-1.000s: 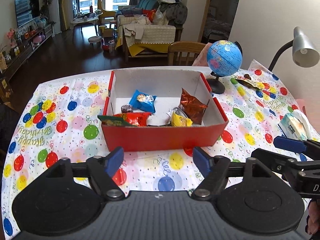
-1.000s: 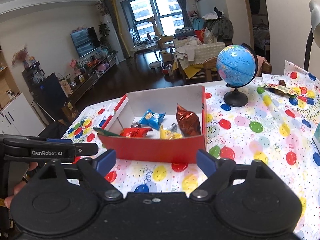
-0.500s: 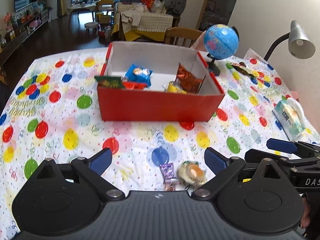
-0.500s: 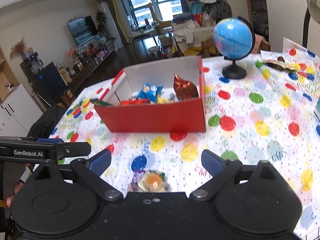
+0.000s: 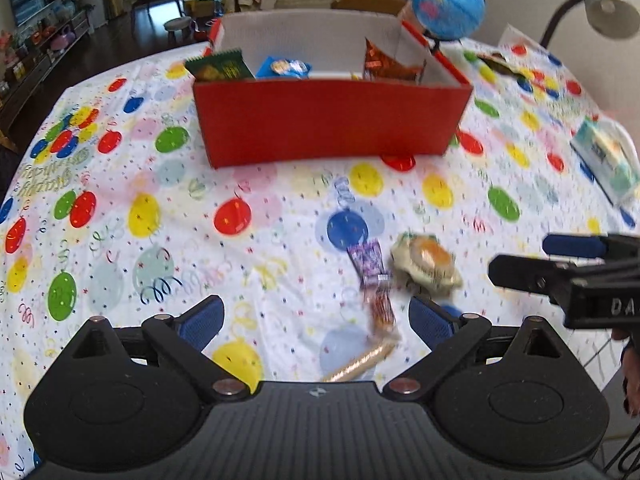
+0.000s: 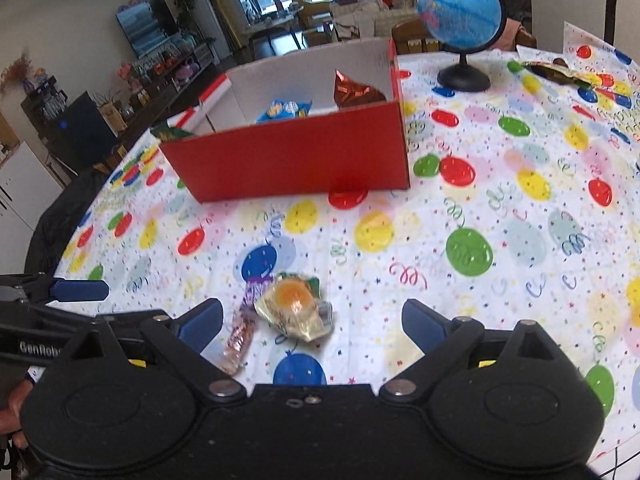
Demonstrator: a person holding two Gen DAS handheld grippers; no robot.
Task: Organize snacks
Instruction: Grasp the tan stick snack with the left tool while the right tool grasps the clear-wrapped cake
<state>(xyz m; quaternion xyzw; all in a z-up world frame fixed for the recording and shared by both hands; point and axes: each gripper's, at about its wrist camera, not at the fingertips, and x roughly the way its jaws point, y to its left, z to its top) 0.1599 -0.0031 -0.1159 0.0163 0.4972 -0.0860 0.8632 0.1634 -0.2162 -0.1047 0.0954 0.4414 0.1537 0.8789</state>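
A red box (image 5: 328,120) (image 6: 292,164) with several snack packets inside stands on the balloon-print tablecloth. In front of it lie a clear packet with an orange centre (image 5: 426,266) (image 6: 294,310), a purple wrapped candy (image 5: 366,258) (image 6: 256,290), an orange-brown wrapped snack (image 5: 382,312) (image 6: 238,342) and a gold stick (image 5: 360,364). My left gripper (image 5: 316,318) is open and empty above the near snacks. My right gripper (image 6: 312,322) is open and empty, with the clear packet between its fingers' span.
A blue globe (image 5: 448,0) (image 6: 460,12) stands right of the box. A tissue pack (image 5: 606,158) lies at the table's right edge. A desk lamp (image 5: 608,0) is at the far right. A snack wrapper (image 6: 560,72) lies behind the globe.
Both grippers have pulled back from the box toward the table's near edge and dropped lower. The loose snacks on the cloth have come into view between the fingers.
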